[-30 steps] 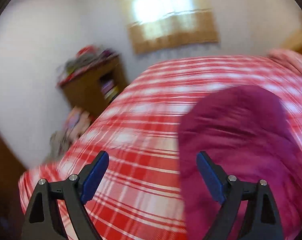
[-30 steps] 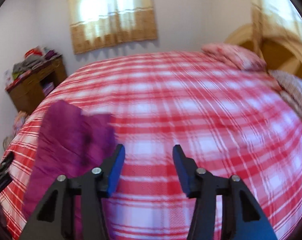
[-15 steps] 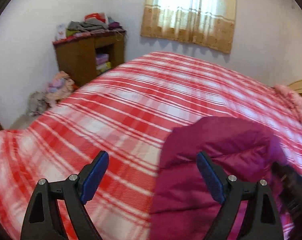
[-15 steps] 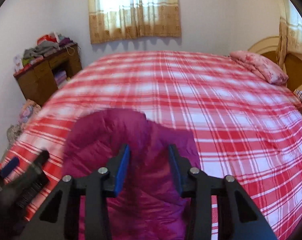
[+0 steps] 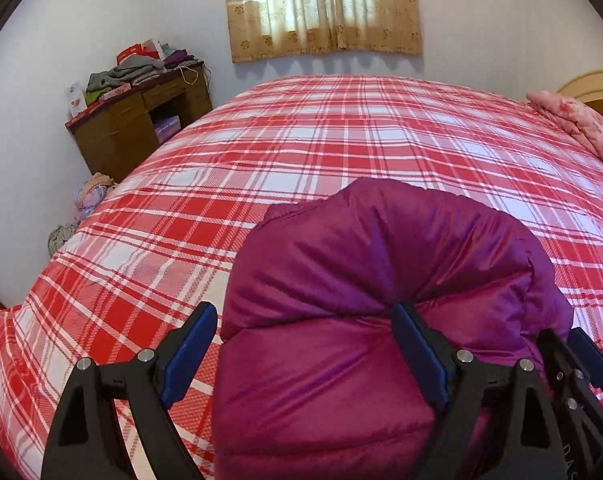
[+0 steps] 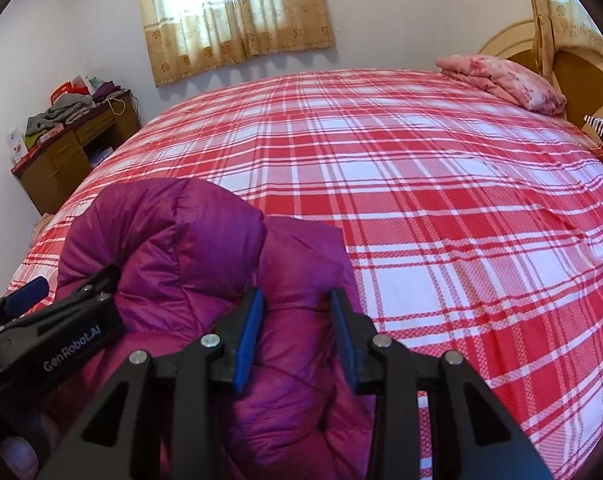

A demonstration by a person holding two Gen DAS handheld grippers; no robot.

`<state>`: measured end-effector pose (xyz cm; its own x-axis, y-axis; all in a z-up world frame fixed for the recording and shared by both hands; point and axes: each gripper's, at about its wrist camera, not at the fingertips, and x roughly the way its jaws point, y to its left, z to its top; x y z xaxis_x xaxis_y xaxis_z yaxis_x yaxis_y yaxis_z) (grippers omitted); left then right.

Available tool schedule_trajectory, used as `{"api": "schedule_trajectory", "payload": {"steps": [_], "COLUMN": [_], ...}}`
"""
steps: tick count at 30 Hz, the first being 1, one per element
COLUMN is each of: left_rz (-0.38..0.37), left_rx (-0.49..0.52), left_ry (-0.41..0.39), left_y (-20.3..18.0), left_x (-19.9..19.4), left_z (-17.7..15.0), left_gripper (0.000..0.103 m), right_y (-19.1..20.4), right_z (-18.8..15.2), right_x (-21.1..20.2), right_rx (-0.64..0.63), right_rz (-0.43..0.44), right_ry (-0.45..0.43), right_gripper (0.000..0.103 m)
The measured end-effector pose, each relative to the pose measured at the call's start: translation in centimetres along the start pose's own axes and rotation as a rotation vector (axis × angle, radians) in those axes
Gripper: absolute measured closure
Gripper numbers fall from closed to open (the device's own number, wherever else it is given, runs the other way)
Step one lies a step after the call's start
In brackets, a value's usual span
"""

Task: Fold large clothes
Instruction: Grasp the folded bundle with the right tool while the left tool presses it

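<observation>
One jacket (image 5: 341, 320), magenta and puffy, lies bunched on the near left part of the bed (image 5: 341, 136). It looks folded over at least once: a rounded upper layer rolls over a flatter lower panel, with a crease between them. Judging by the bulk, the fold is partway, maybe past half; the bundle is lumpy and uneven, so it likely needs one more fold or a flatten and tidy. No sleeves or zip visible, so I cannot tell the exact stage.

Two tools. Left tool (image 5: 301, 356): jaws wide apart, the jacket's left half bulging between them; its right finger presses into the crease, the left finger sits over bare bedspread, nothing clamped. Right tool (image 6: 297, 336): jaws part-closed around a raised ridge of jacket; the pads look near the cloth on both sides, but I cannot tell if they really pinch it. The two tools are close together, left one visible at the jacket's left edge in the right view.

Counts: one jacket, one bed with red plaid cover, one pink pillow (image 6: 501, 80) at the head, one striped item at the far right edge, one curtained window (image 5: 321, 4), one wooden desk (image 5: 137, 120) with a pile of clothes on top, a few bundles on the floor beside it.
</observation>
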<state>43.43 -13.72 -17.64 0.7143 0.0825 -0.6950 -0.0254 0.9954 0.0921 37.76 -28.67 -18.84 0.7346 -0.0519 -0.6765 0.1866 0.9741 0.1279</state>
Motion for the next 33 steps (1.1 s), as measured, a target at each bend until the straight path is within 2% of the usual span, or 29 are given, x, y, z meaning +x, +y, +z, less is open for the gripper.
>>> {"api": "schedule_trajectory", "payload": {"steps": [6, 33], "left_rz": [-0.030, -0.032], "left_rx": [-0.019, -0.011], "left_ry": [0.030, 0.058], "left_y": [0.2, -0.1], "left_x": [1.3, 2.9], "left_z": [-0.6, -1.4], "left_gripper": [0.009, 0.004], "right_y": [-0.2, 0.0], "right_z": [-0.5, -1.2], "right_x": [0.5, 1.9], "right_rx": [0.006, 0.003], "right_rz": [0.001, -0.032], "right_ry": [-0.003, 0.036], "right_gripper": [0.065, 0.062]}}
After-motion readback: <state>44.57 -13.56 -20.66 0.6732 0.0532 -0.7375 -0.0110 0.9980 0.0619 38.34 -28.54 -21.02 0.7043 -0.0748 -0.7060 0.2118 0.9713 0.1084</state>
